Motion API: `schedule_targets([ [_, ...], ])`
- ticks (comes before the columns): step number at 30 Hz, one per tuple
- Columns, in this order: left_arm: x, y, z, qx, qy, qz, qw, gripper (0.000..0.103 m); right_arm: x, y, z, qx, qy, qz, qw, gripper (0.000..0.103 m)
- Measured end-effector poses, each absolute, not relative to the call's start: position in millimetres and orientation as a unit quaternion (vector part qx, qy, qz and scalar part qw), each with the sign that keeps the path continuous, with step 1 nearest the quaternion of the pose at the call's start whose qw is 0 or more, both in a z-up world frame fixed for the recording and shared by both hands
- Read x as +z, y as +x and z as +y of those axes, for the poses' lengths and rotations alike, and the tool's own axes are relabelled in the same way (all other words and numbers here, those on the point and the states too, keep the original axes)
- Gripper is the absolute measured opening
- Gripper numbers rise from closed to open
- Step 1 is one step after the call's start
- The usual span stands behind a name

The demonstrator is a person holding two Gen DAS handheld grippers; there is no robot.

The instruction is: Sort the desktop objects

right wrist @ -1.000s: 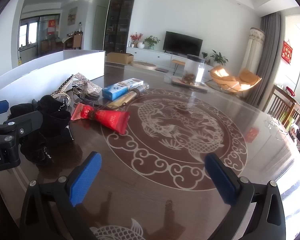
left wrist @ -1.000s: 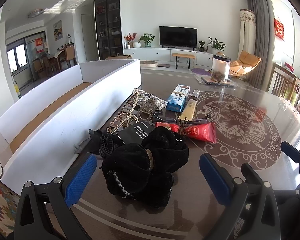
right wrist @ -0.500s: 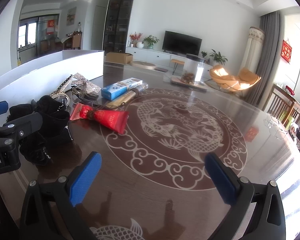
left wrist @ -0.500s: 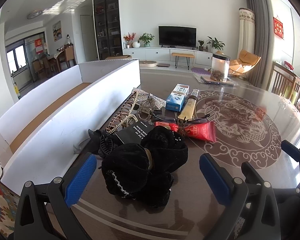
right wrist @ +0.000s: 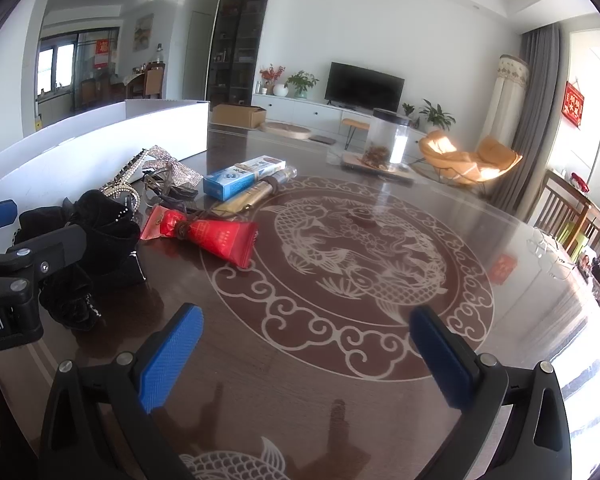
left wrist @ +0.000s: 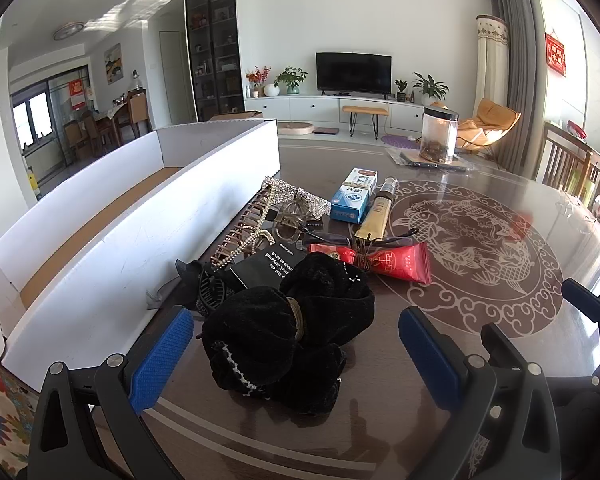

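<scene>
1. Nearest the camera, the left gripper (left wrist: 296, 354) is spread wide either side of the black velvet hair accessory (left wrist: 288, 328), likely lined up to grasp it.
2. Beyond lie a red tube (left wrist: 384, 266) and blue box (left wrist: 354, 200).
3. Alongside, the white tray (left wrist: 140, 236) waits, probably for sorted items.
4. Right gripper (right wrist: 306, 354) hovers released over bare table (right wrist: 340, 420).

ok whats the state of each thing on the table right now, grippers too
left gripper: open, empty, straddling the hair bow
black velvet hair bow: lying loose on the table
long white cardboard box: open-topped, looks empty
red tube: lying flat
blue and white carton: lying flat, closed
right gripper: open, empty
</scene>
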State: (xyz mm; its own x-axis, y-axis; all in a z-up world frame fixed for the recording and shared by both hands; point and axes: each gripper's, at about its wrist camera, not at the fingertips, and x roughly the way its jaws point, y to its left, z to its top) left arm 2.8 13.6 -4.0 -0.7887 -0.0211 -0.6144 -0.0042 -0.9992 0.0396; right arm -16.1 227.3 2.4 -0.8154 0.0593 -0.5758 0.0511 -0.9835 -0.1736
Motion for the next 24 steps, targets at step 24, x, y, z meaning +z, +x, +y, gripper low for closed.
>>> schedule_targets([
  [24, -6.0, 3.8, 17.7, -0.945, 0.326, -0.024, 0.003, 0.103, 1.3, -17.7, 225.7, 0.948, -0.306, -0.092, 0.002, 0.103],
])
